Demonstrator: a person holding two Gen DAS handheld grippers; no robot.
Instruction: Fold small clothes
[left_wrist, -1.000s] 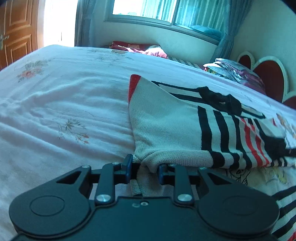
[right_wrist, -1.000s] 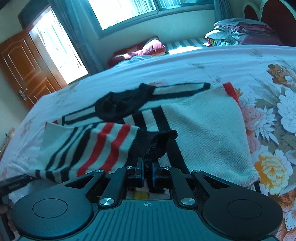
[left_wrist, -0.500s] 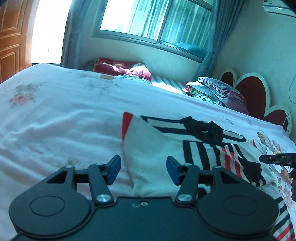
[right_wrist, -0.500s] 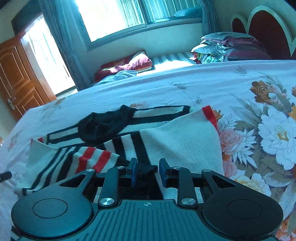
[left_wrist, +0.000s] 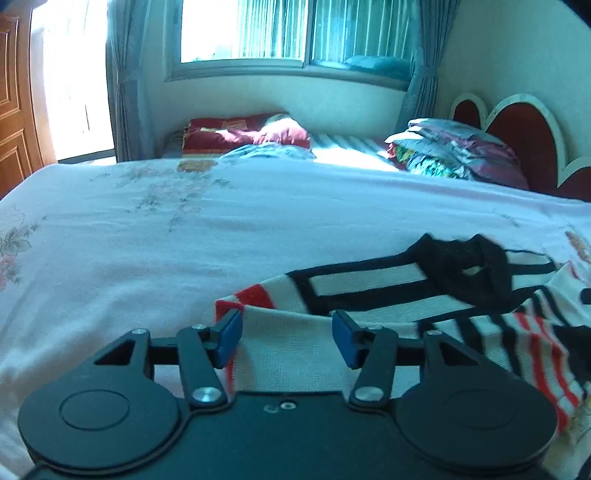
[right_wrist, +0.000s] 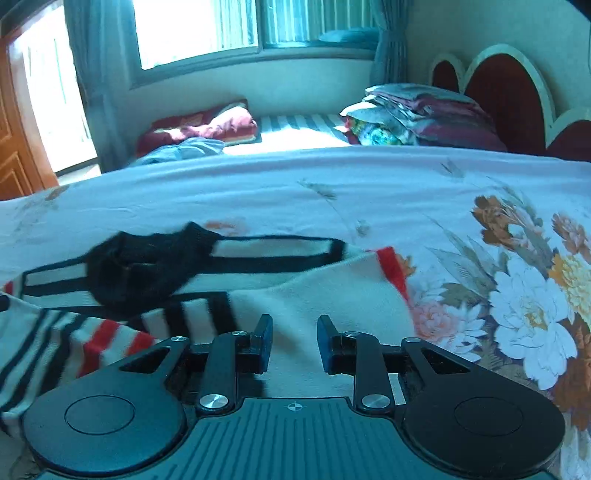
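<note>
A small knit sweater (left_wrist: 369, 295), white with black and red stripes and a black collar, lies on the bed with both sides folded in over its middle. It also shows in the right wrist view (right_wrist: 280, 266). My left gripper (left_wrist: 287, 339) is open and empty, raised just above the sweater's near left part. My right gripper (right_wrist: 294, 343) is open and empty above the sweater's white right flap. Neither gripper touches the cloth.
The bed sheet (left_wrist: 166, 240) is pale with faint flowers on the left and large flowers (right_wrist: 517, 302) on the right. A stack of folded bedding (left_wrist: 454, 151) and a red headboard (left_wrist: 524, 136) stand at the back right. A second mattress with a red pillow (left_wrist: 251, 133) lies under the window.
Both grippers let go of the sweater's folded-in sides, opened, and lifted up and back. The sweater now lies flat with both sides folded over the middle.
</note>
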